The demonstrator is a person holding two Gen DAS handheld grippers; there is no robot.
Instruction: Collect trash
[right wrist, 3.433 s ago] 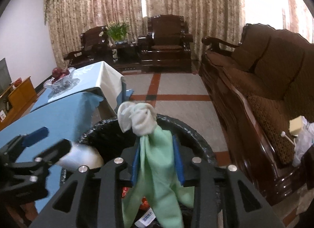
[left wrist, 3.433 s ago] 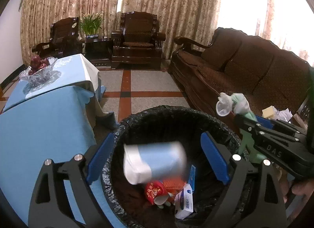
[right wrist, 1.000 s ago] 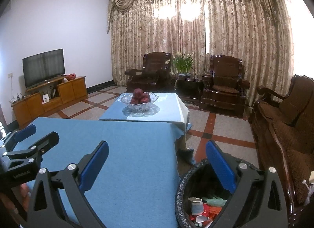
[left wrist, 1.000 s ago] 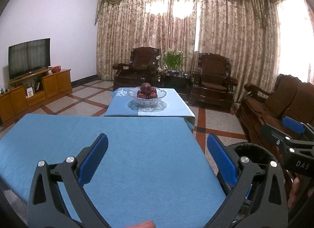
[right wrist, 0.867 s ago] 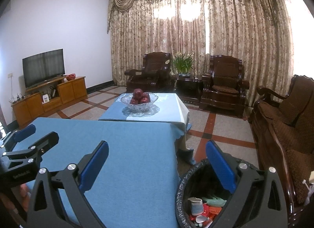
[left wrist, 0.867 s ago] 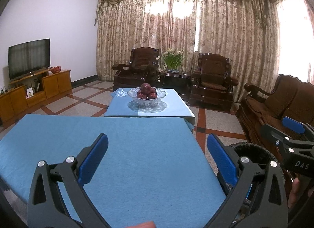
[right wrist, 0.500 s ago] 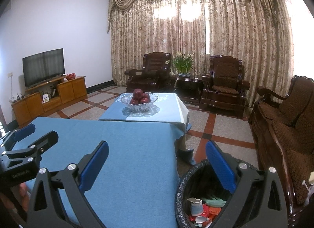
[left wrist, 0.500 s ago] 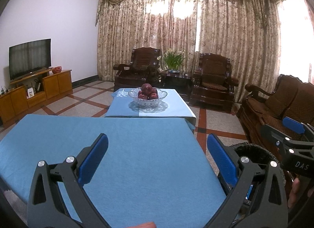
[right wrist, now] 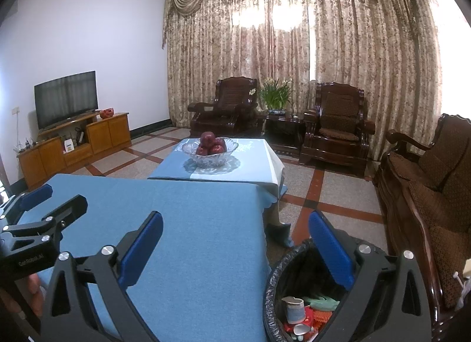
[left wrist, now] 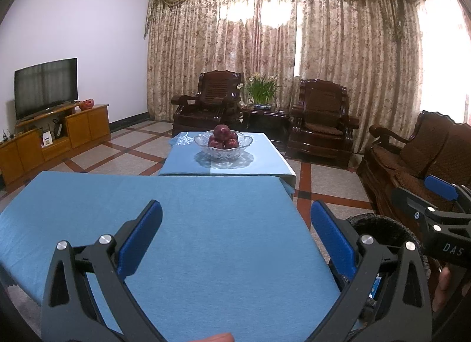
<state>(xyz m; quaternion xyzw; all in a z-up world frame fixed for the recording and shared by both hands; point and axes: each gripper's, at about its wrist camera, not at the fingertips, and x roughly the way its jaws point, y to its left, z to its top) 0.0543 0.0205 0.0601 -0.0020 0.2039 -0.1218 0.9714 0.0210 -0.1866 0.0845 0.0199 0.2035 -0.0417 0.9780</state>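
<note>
Blue cloth covers the near table (left wrist: 206, 239), bare of litter. Both the left gripper (left wrist: 235, 242) and right gripper (right wrist: 235, 245) gape wide, empty. Collected trash (right wrist: 306, 312) lies in the black-lined round bin (right wrist: 273, 277) beside it. Risk: litter hidden off-frame gets missed.

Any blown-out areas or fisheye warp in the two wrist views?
Left wrist: window behind the curtains clips white, right edge washes out, wall lines bow. Right wrist: same clipping at the curtains, dark vignette corners; trash bin interior is dim but legible.
</note>
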